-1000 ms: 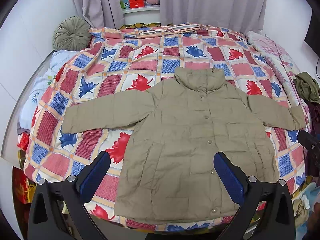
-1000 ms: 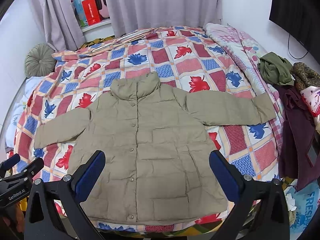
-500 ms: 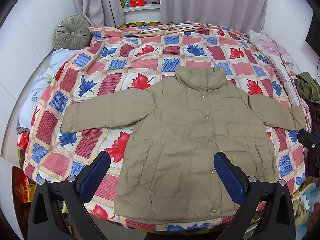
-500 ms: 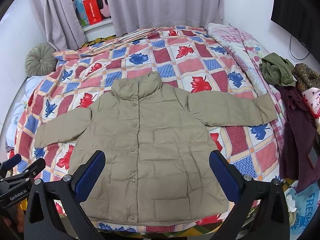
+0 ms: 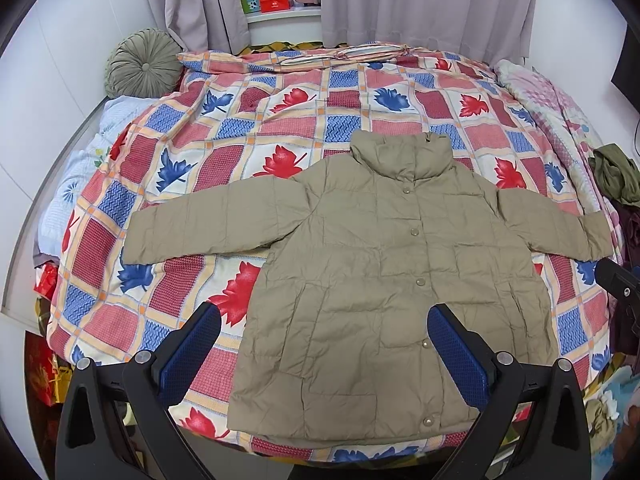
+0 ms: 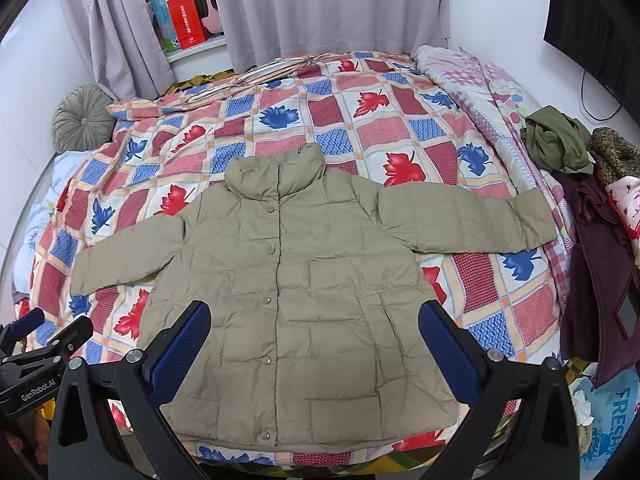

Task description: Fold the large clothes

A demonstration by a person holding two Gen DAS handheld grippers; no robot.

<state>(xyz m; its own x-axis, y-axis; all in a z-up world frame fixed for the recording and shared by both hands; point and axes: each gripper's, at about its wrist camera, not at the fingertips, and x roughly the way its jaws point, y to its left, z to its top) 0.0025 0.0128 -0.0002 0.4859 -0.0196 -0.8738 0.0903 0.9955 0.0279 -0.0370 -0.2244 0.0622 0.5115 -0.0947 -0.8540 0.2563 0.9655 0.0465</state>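
Note:
An olive-khaki puffer jacket (image 5: 384, 276) (image 6: 304, 300) lies flat and buttoned on the bed, collar away from me, both sleeves spread out to the sides. My left gripper (image 5: 324, 340) hovers open above the jacket's lower left part, nothing between its blue pads. Over the lower hem my right gripper (image 6: 314, 336) is also open and empty. The left gripper's body (image 6: 36, 344) shows at the left edge of the right wrist view.
A leaf-patterned patchwork quilt (image 5: 280, 128) covers the bed. A round green cushion (image 5: 142, 66) sits at the far left corner. A pile of clothes (image 6: 592, 216) lies along the bed's right side. Curtains (image 5: 420, 4) and a windowsill with boxes are behind.
Both cameras have tilted or risen very slightly, so the jacket sits a little lower in view. The jacket and both grippers' openings are unchanged.

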